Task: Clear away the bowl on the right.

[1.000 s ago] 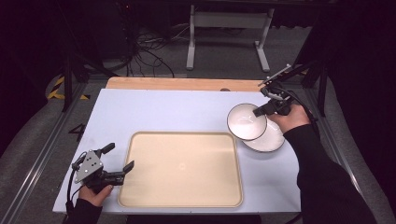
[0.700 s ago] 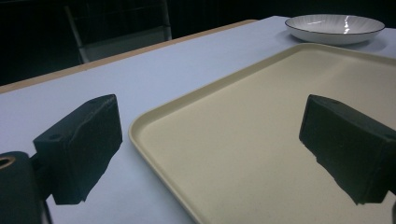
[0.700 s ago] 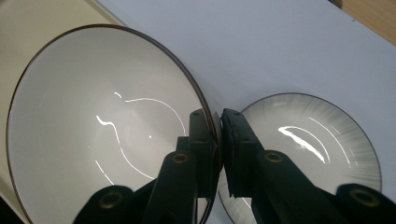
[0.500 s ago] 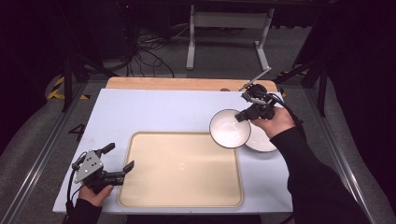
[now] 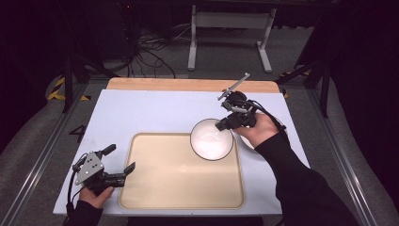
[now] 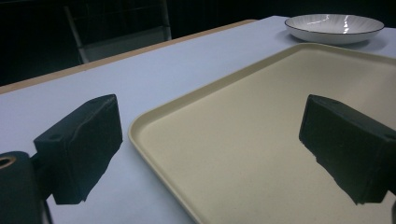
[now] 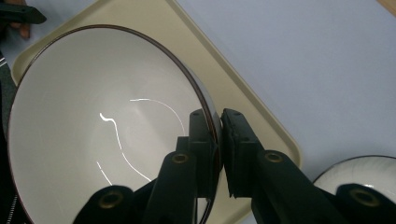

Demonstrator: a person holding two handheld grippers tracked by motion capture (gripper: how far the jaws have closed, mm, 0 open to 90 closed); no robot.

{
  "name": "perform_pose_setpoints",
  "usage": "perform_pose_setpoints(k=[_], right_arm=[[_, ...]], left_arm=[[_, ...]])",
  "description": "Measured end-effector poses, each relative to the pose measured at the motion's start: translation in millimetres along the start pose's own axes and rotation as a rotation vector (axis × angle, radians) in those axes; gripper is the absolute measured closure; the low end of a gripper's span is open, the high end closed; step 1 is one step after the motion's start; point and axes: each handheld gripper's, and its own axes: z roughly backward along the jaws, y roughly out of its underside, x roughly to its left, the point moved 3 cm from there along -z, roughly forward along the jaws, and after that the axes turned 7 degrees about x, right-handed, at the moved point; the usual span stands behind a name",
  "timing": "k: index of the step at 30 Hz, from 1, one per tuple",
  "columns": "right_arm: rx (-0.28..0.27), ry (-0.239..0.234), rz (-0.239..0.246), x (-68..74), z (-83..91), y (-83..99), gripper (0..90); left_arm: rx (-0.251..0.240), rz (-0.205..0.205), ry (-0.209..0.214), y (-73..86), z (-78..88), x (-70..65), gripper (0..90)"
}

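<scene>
A white bowl (image 5: 211,139) with a dark rim hangs tilted over the far right corner of the beige tray (image 5: 181,183). My right gripper (image 5: 225,124) is shut on the bowl's right rim. In the right gripper view its jaws (image 7: 217,140) pinch the rim, with the bowl (image 7: 93,130) spreading to the left above the tray (image 7: 224,79). My left gripper (image 5: 121,158) rests at the tray's near left corner, open and holding nothing. In the left gripper view my left gripper (image 6: 210,149) stands wide apart over the tray's edge (image 6: 154,116).
A white ribbed plate (image 6: 334,25) lies on the pale tabletop (image 5: 155,113) just beyond the tray's far right corner; its rim also shows under the right gripper (image 7: 359,170). A wooden strip (image 5: 188,84) runs along the table's far edge.
My right gripper has carried the bowl left and nearer, from above the plate to above the tray's far right corner. The left gripper has stayed put.
</scene>
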Motion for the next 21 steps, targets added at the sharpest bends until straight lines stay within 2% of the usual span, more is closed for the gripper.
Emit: perform_pose_setpoints(k=[4,10,21], right_arm=[[-0.01,-0.013,0.016,7.0,-3.0,-4.3,82.9],[-0.003,-0.046,0.063,23.7,-16.8,-16.0,82.9],[0.019,-0.081,0.099,43.1,-38.8,-31.4,82.8]], left_arm=[[0.0,0.0,0.0,0.0,0.0,0.0,6.7],[0.0,0.001,0.0,0.0,0.0,0.1,6.7],[0.002,-0.002,0.003,0.0,0.5,0.0,6.7]])
